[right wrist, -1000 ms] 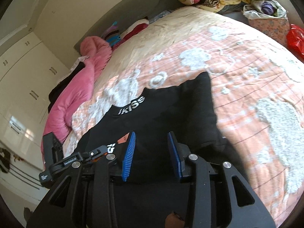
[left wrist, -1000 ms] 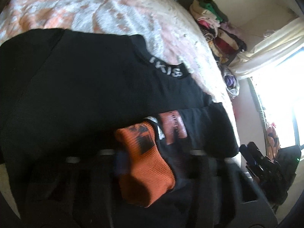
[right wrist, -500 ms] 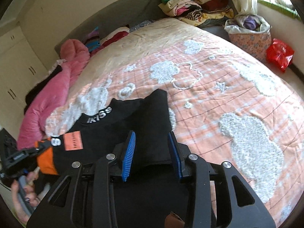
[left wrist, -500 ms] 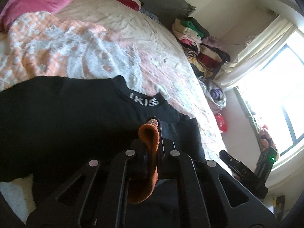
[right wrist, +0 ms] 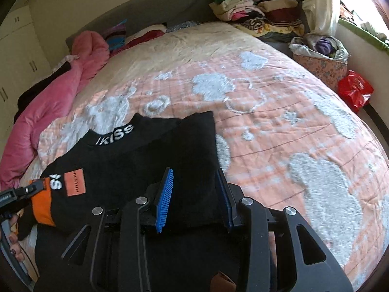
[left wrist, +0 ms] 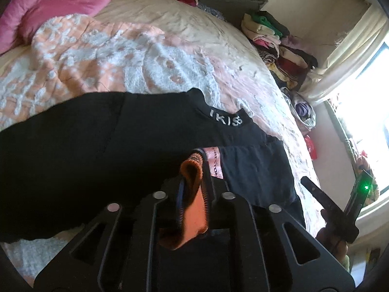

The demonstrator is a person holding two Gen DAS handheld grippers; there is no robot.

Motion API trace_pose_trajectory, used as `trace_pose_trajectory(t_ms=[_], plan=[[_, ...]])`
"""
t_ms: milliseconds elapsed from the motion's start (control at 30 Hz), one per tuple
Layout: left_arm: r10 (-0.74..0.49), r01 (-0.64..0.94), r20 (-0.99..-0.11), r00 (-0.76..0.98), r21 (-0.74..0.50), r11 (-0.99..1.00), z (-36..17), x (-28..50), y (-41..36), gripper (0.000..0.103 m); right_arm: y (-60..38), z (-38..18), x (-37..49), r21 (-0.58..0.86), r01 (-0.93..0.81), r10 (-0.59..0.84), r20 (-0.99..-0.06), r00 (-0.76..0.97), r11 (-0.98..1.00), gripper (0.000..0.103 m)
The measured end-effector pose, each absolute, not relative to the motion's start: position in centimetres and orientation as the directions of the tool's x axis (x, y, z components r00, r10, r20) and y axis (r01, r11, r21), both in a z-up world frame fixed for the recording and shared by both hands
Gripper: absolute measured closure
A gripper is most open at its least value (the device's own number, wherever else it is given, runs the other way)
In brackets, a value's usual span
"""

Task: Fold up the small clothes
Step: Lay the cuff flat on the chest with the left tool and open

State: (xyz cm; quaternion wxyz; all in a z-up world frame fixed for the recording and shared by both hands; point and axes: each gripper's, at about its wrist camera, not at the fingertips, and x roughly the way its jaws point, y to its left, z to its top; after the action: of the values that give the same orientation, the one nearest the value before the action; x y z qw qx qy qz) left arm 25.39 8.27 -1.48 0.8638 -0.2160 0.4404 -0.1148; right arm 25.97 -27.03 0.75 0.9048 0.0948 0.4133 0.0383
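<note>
A black sweatshirt (left wrist: 97, 146) with white collar lettering (left wrist: 226, 120) lies on the bed. My left gripper (left wrist: 194, 170) pinches its orange cuff (left wrist: 192, 204). The jaws are easing open, but the pads still press the cuff, which hangs below them. The sleeve carries an orange patch (left wrist: 215, 163). In the right wrist view the same sweatshirt (right wrist: 150, 155) spreads ahead. My right gripper (right wrist: 194, 185) holds a thick fold of its black cloth between the blue pads (right wrist: 165, 194). The left gripper (right wrist: 24, 192) shows at the left edge with the cuff (right wrist: 42, 206).
A peach and white bedspread (right wrist: 291, 121) covers the bed. A pink quilt (right wrist: 48, 102) lies along its left side. Stacked clothes (right wrist: 255, 7) sit at the far corner, with a floral basket (right wrist: 318, 60) and a red bag (right wrist: 355, 90) beside the bed. A bright window (left wrist: 364, 112) is at the right.
My left gripper has risen with the orange cuff, lifting the sleeve off the sweatshirt's body. The right gripper has tilted and kept its fold, so more of the bed shows.
</note>
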Motion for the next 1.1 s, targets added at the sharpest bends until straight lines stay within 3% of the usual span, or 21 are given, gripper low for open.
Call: trace_pose_trajectory(t_ms=[100, 300, 467, 500, 700, 833, 933, 1033, 1100], plan=[[-0.382, 0.021, -0.691, 0.614, -0.47, 0.882, -0.8, 25.0, 8.4, 0.08, -26.1, 0.5, 26.2, 0.2, -0.031, 0.174, -0.748, 0.641, 0.979, 0.068], [-0.385, 0.046, -0.67, 0.635, -0.465, 0.884, 0.3, 24.4, 8.0, 0.076, -24.3, 0.0, 26.7, 0.212, -0.113, 0.237, -0.768, 0.594, 0.971, 0.06], [-0.415, 0.088, -0.743, 0.525, -0.438, 0.895, -2.2, 25.0, 5.7, 0.071, -24.1, -1.5, 27.2, 0.205, -0.095, 0.224, -0.811, 0.54, 0.974, 0.054], [-0.409, 0.084, -0.773, 0.485, -0.424, 0.902, -3.4, 25.2, 5.2, 0.07, -24.3, -1.9, 27.4, 0.211, -0.081, 0.222, -0.822, 0.525, 0.974, 0.049], [-0.299, 0.088, -0.843, 0.447, -0.292, 0.952, -6.3, 25.5, 4.0, 0.068, -25.0, -3.4, 27.2, 0.237, -0.048, 0.23, -0.841, 0.491, 0.97, 0.045], [-0.293, 0.127, -0.843, 0.452, -0.265, 0.956, -5.9, 25.2, 3.1, 0.05, -24.7, -3.0, 26.6, 0.26, -0.076, 0.263, -0.823, 0.504, 0.962, 0.028], [-0.307, 0.128, -0.832, 0.463, -0.28, 0.951, -5.3, 25.1, 3.2, 0.041, -24.9, -2.2, 25.8, 0.274, -0.084, 0.276, -0.803, 0.529, 0.958, 0.024], [-0.286, 0.115, -0.824, 0.489, -0.264, 0.958, -4.6, 24.6, 3.5, 0.033, -25.1, -1.3, 24.9, 0.265, -0.083, 0.266, -0.788, 0.556, 0.961, 0.009], [-0.28, 0.099, -0.814, 0.508, -0.268, 0.958, -4.0, 24.4, 3.8, 0.027, -25.1, -0.9, 24.4, 0.251, -0.08, 0.251, -0.782, 0.571, 0.965, 0.006]])
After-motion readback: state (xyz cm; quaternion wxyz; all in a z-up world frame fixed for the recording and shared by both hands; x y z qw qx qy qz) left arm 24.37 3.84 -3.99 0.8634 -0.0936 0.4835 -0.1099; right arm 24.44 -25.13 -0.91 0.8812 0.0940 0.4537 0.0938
